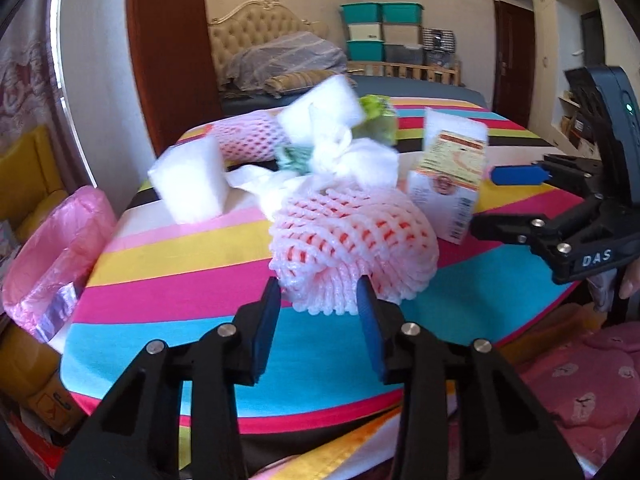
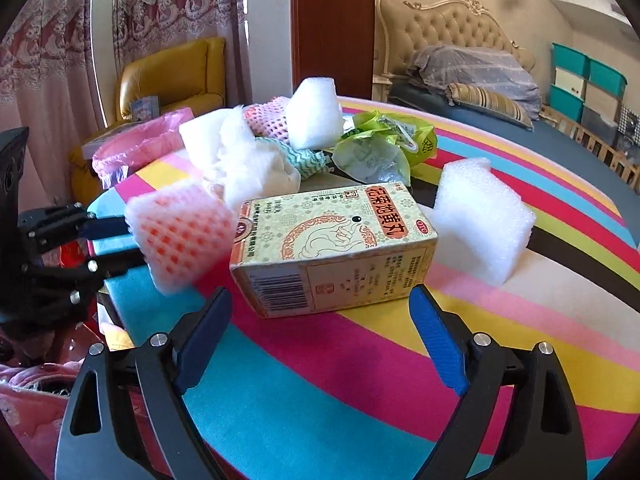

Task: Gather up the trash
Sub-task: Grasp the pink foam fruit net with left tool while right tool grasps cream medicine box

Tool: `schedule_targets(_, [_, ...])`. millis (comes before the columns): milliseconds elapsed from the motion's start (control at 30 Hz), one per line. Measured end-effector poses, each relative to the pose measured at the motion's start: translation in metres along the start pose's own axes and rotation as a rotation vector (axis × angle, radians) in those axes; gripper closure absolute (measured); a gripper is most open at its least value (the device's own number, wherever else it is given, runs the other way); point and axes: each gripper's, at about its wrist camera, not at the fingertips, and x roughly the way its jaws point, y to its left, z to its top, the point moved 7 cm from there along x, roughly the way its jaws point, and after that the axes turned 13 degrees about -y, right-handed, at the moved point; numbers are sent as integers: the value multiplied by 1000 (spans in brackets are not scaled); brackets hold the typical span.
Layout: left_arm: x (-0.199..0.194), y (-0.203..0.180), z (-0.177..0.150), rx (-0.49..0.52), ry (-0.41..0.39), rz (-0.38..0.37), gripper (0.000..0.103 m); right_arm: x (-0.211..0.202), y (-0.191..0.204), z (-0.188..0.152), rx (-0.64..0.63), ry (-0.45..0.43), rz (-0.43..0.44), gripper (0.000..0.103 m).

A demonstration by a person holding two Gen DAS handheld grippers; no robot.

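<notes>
Our left gripper [image 1: 318, 320] sits low over the striped tablecloth [image 1: 168, 276], its blue pads drawn in on the near edge of a pink foam fruit net [image 1: 352, 240]. From the right-hand camera the net [image 2: 180, 236] shows squeezed between those fingers, so we judge it pinched, though only by its soft rim. Our right gripper [image 2: 320, 332] has its fingers spread wide with nothing between them; the medicine box [image 2: 332, 244] lies on its side just beyond their tips.

Further back the rest of the trash is heaped together: white foam blocks [image 1: 188, 184], a crumpled tissue [image 1: 352, 156], a green wrapper [image 2: 384, 144] and a second net. Another foam block [image 2: 480, 220] stands to the right of the box. A pink bag [image 1: 52, 256] hangs off the left edge of the table, likely the place for the trash.

What worries us is the hold on the net. It is springy and caught near its edge, so a quick lift could let it slide out, or it could drag the tissue lying against it. On the right, closing on the angled box could push it away, or tip it into the foam block.
</notes>
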Motion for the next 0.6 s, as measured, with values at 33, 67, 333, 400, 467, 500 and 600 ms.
schedule_targets(33, [1, 8, -1, -8, 4, 16, 65, 1, 1, 1, 18, 4, 22, 19])
schedule_targets(67, [1, 18, -2, -19, 8, 40, 65, 1, 3, 2, 33, 7, 46, 19])
schedule_targets(333, [6, 74, 3, -83, 6, 167, 60, 15, 35, 9, -14, 7, 159, 19])
schedule_targets(400, [6, 82, 2, -101, 9, 172, 59, 18, 33, 10, -2, 14, 147, 19])
schedule_targets(467, [3, 82, -2, -109, 14, 172, 57, 22, 18, 14, 67, 18, 116, 19])
schedule_targets(500, [2, 82, -3, -109, 15, 171, 56, 22, 11, 14, 99, 17, 105, 19])
schedule_targets(600, [-4, 78, -6, -113, 13, 168, 44, 24, -17, 21, 231, 9, 91, 19])
